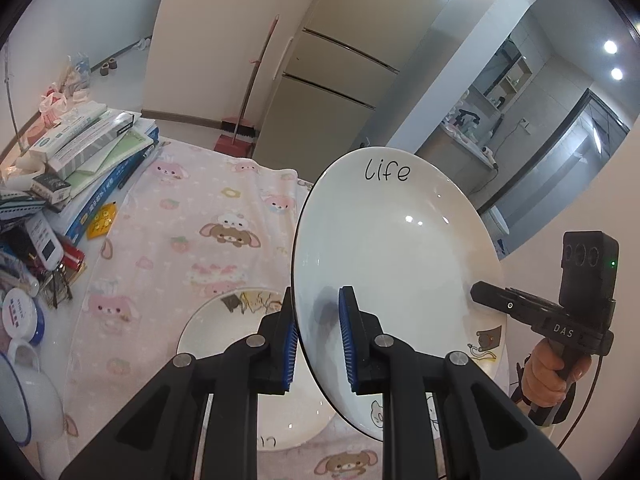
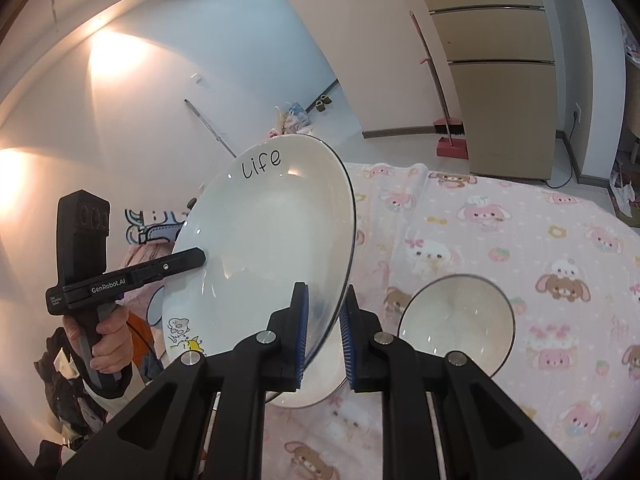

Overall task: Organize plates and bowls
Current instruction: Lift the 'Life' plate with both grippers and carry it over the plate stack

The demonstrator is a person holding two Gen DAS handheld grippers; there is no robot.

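round glossy white plate (image 1: pixel 400 248) — both tongs clamped.

A white plate (image 1: pixel 400 248) with a thin dark rim carries the handwritten word "life" near its far edge and small cartoon drawings near its close edge. It is in the air, tilted steeply, above the pink cartoon-print blanket. Under it, flat on the blanket, lies a second white plate (image 1: pixel 240 320) with cartoon drawings, partly hidden by the raised one. A white bowl (image 2: pixel 456 324) with a dark rim sits upright on the blanket just beside that lower plate.
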